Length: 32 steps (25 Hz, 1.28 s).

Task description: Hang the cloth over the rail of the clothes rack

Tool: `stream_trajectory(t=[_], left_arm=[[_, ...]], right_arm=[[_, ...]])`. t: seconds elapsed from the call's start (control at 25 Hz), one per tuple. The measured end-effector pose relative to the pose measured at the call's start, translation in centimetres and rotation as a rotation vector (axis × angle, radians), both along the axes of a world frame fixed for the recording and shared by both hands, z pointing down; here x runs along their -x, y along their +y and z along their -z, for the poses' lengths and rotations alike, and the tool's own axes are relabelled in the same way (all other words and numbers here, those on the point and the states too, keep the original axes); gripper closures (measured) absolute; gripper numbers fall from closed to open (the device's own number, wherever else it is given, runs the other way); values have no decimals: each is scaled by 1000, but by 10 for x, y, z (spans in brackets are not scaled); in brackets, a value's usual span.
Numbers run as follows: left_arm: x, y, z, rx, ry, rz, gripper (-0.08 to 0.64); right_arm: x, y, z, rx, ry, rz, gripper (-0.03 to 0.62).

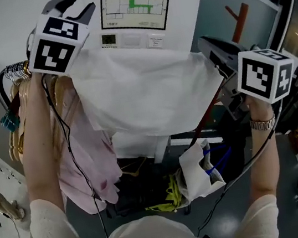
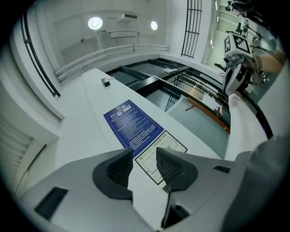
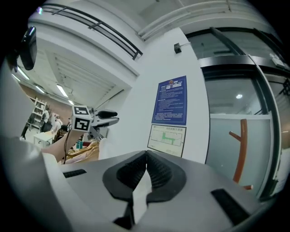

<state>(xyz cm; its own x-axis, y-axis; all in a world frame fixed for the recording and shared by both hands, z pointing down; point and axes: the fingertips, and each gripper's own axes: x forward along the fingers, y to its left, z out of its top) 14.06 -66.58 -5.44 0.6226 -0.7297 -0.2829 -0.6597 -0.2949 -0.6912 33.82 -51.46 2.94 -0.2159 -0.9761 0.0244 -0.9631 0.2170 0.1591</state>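
A white cloth (image 1: pixel 145 94) hangs spread between my two raised grippers, in front of the wall. Its left part drapes down just under my left gripper (image 1: pixel 77 7), which stands open with nothing between its jaws (image 2: pixel 145 165); only the wall poster shows through the gap. My right gripper (image 3: pixel 146 170) is shut on the cloth's right edge, and a white strip (image 3: pixel 138 197) comes out below the pads. In the head view that gripper (image 1: pixel 220 64) is at the cloth's right corner. A dark rail (image 2: pixel 259 118) runs along the cloth (image 2: pixel 244 131); the fabric hides most of it.
Wooden hangers (image 1: pixel 13 81) and a pink garment (image 1: pixel 90 153) hang on the rack at the left. A floor-plan poster (image 1: pixel 132 3) is on the wall ahead. A white bag (image 1: pixel 198 176) and yellow items (image 1: pixel 173 193) lie below. An orange coat stand (image 1: pixel 239 17) is at the right.
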Motion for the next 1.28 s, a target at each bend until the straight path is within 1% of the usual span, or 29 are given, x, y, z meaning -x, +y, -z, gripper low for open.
stream_trajectory(t=[0.08,0.12,0.2,0.24,0.32,0.4,0.44,0.56,0.64,0.72,0.8,0.92,1.04,1.2,1.28], left_arm=[[8,25,-3,25,57,-60,396],[11,38,-8,47,104,-98,419],[16,59,-24,106,202,-156,500],[15,65,-35,137,230,-171,520],[7,71,-57,185,226,-176,523],[-6,73,-73,218,201,-174,523],[-13,73,-79,227,194,-175,523],[-32,77,-89,240,191,-177,523],[-40,76,-95,262,194,-170,523],[-39,66,-101,279,198,-130,523],[-33,54,-108,291,191,-90,523],[-23,44,-115,318,197,-103,523],[-16,42,-114,340,214,-120,523],[-11,40,-114,337,244,-125,523],[-5,37,-114,325,249,-97,523]], right_arm=[[-1,7,-4,-25,-6,-16,574],[-1,11,-5,-50,-13,-27,574],[-1,16,-7,-109,-34,-61,574],[-2,18,-7,-135,-45,-86,574],[-5,17,-10,-166,-50,-154,574],[-6,14,-16,-161,-29,-208,574],[-3,11,-19,-148,-17,-215,574],[10,1,-27,-108,0,-194,574],[13,-7,-31,-104,8,-208,574],[7,-12,-32,-113,18,-243,574],[-2,-12,-33,-110,21,-254,574],[-17,-5,-32,-102,6,-269,574],[-31,4,-30,-115,-50,-261,574],[-44,12,-28,-134,-87,-257,574],[-49,13,-28,-139,-95,-258,574]])
